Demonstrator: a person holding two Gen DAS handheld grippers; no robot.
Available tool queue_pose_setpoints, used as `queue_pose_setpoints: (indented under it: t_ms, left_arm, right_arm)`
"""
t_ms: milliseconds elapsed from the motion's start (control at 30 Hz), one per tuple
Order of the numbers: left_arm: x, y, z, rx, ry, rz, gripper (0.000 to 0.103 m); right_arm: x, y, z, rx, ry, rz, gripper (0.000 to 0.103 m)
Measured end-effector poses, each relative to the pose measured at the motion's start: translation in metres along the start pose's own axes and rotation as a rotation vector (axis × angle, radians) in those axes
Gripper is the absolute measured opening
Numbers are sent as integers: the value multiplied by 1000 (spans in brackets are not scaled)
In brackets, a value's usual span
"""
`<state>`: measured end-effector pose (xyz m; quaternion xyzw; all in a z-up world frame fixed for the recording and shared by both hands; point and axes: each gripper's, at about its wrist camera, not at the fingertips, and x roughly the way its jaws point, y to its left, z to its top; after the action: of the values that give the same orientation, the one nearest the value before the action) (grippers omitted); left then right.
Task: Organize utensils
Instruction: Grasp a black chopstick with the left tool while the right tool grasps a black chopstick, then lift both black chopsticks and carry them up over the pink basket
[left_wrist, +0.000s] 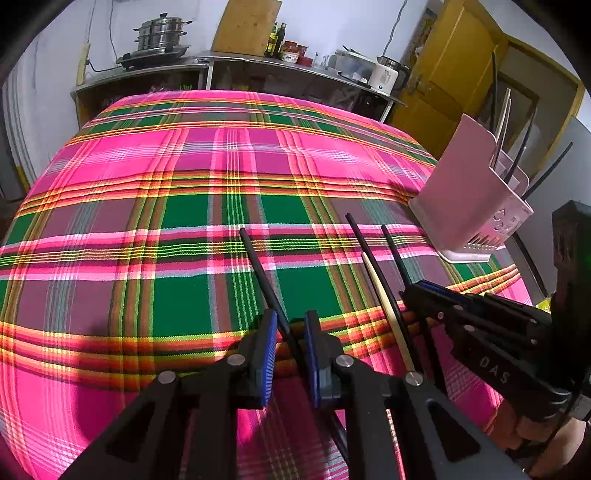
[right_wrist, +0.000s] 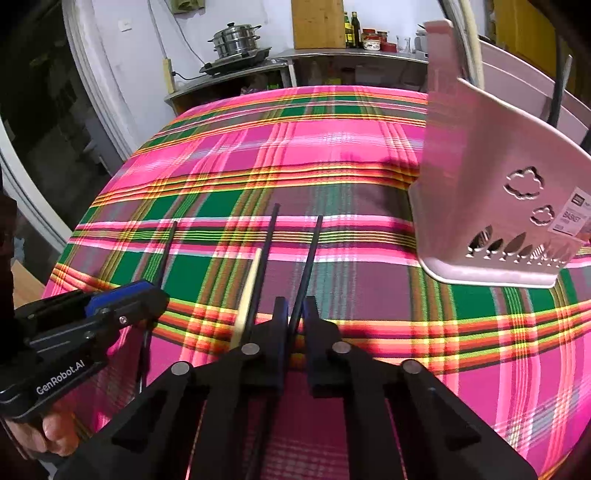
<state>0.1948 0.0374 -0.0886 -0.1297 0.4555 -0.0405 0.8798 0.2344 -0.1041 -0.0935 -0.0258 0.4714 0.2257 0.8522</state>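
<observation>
- Four chopsticks lie loose on the plaid-covered surface (left_wrist: 184, 221) at your near edge: three black, one pale.
- Your left gripper (left_wrist: 290, 354) is nearly closed on one black chopstick (left_wrist: 258, 266), pinching it low on the shaft; the rest of the stick runs off toward 11 o'clock in the left wrist view.
- Your right gripper (right_wrist: 295, 325) is closed on a second black chopstick (right_wrist: 308, 258), again near its lower end, tip pointing to 12 o'clock in the right wrist view.
- Just to the 9 o'clock side of that grip lie the third black chopstick (right_wrist: 267, 251) and the pale chopstick (right_wrist: 251, 280), side by side and untouched.
- Handling, as a judgement: these sticks are light, stiff, thin and smooth, so they will tend to pivot or slip between the pads. A hold so near one end leaves a long lever; taking hold nearer the middle should steady them.
- Farther off, at 2 o'clock in the right wrist view, stands the pink utensil basket (right_wrist: 491, 206), upright, already holding several chopsticks (left_wrist: 517, 158) on end. That looks like the destination.
- Beyond the surface, a counter (left_wrist: 258, 62) carries a steel steamer pot (left_wrist: 162, 33).
</observation>
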Motion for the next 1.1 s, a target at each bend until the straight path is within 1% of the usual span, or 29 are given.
queue_pose_setpoints:
  t_ms: [133,233,367,400,433,533,633,800,1100]
  left_arm:
    - [3,-2,3,-7,0,16,15]
    - [6,-7,5,17,-3,39,15]
    - [9,-11,8,46,-6,63,14]
    - [9,-12,8,50,-4,72,11]
    - [10,-13,9,53,-2,79,11]
    - [9,-12,12,41,14,56,8]
    - [4,-10,14,25,12,32,6]
    - [-21,-15,19,29,-35,-13,5]
    - [-85,-27,40,52,-143,-95,5]
  right_arm:
    - [2,3,3,-15,12,-18,7]
    - [5,6,7,-38,18,-34,7]
    - [7,9,10,-39,22,-33,8]
    - [7,9,10,-40,25,-32,7]
    - [6,9,11,-38,26,-28,7]
    - [3,4,11,-15,28,0,6]
    - [-12,1,11,-8,-2,17,6]
    - [-42,-4,14,10,-63,34,6]
    - [-105,-16,23,42,-193,58,6]
